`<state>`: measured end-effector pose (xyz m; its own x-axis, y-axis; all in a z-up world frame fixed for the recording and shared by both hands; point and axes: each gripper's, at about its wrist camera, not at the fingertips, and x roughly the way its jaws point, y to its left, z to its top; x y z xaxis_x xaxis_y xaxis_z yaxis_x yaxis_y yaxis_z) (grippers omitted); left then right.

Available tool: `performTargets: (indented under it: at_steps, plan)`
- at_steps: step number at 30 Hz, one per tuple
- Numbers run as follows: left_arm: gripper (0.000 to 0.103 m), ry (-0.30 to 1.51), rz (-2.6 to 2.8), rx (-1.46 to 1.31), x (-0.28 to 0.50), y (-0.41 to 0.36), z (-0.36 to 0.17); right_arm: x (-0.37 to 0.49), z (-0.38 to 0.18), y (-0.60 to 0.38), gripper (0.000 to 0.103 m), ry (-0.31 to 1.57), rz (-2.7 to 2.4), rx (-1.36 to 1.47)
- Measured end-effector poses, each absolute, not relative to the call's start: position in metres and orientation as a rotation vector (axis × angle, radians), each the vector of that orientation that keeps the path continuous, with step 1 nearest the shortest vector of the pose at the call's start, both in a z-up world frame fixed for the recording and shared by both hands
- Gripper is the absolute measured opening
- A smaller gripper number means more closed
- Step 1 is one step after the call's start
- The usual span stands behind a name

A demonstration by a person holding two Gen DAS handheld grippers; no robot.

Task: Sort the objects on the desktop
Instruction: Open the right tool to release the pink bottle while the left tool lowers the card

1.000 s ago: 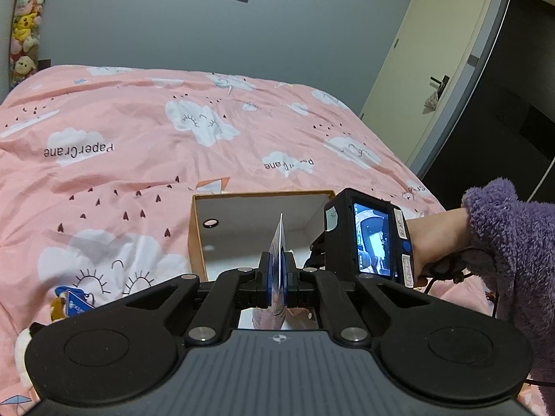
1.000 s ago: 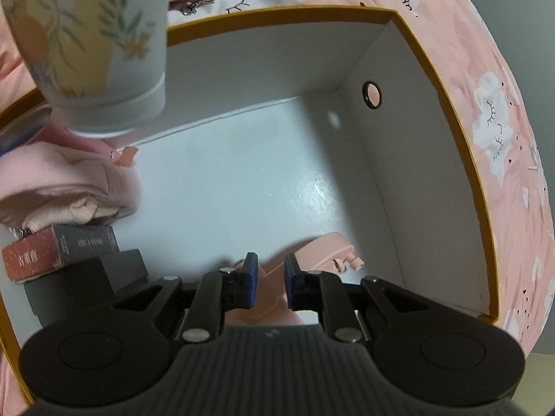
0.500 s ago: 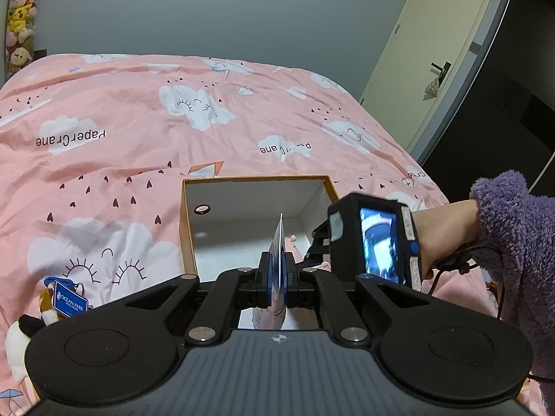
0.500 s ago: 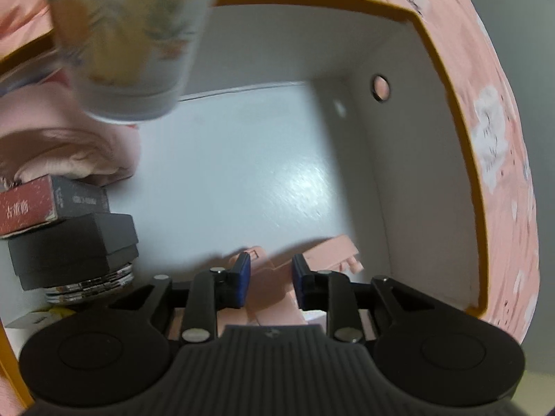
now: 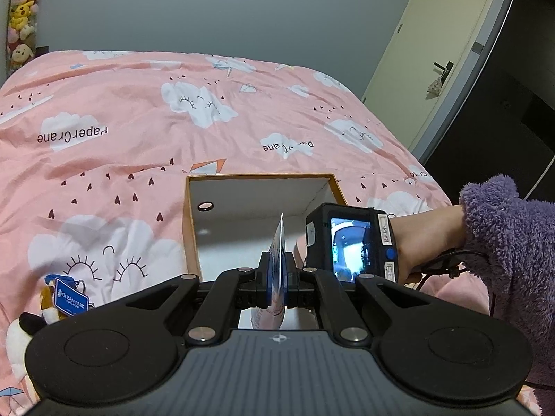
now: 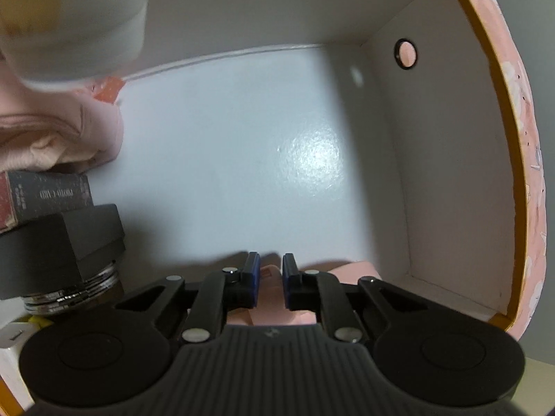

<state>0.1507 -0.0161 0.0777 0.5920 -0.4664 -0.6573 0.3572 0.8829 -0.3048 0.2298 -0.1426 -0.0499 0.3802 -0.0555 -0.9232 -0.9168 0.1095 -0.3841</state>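
In the left wrist view, the left gripper sits at the lower centre of the frame, its jaws pressed together on a thin card that stands on edge between the blue pads and rises toward the middle of the picture. Behind it, in the centre, an open box with an orange rim and white inner walls rests on a pink quilt printed with clouds. At the right, a hand in a fuzzy purple sleeve holds the other tool over the box, with its small lit screen facing the camera. At the lower left lies a plush keychain with a blue tag.

In the right wrist view, the right gripper points down into the box, at the lower centre. Its jaws are closing, with a narrow gap between them; a pink object lies on the floor just below and behind the fingers, and whether the pads touch it cannot be told. At the left edge are a folded pink cloth, a dark small carton and a black lidded container. A blurred pale floral cup fills the upper left.
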Motion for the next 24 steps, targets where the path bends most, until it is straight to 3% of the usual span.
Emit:
performTargets:
  at_steps: [4, 9, 17, 24]
  plan:
    - [0.005, 0.812, -0.501, -0.153, 0.152, -0.020, 0.074, 0.227, -0.031, -0.147, 0.015, 0.957, 0.837, -1.231]
    - [0.005, 0.807, -0.526, -0.157, 0.150, -0.028, 0.071, 0.220, 0.018, -0.165, 0.023, 0.888, 0.790, -1.037]
    - [0.005, 0.815, -0.633, -0.040, 0.155, -0.071, 0.050, 0.199, 0.089, -0.241, 0.024, 0.761, 0.623, -0.626]
    - [0.005, 0.828, -0.790, 0.127, 0.163, -0.110, 0.021, 0.180, 0.073, -0.277, 0.024, 0.736, 0.535, -0.417]
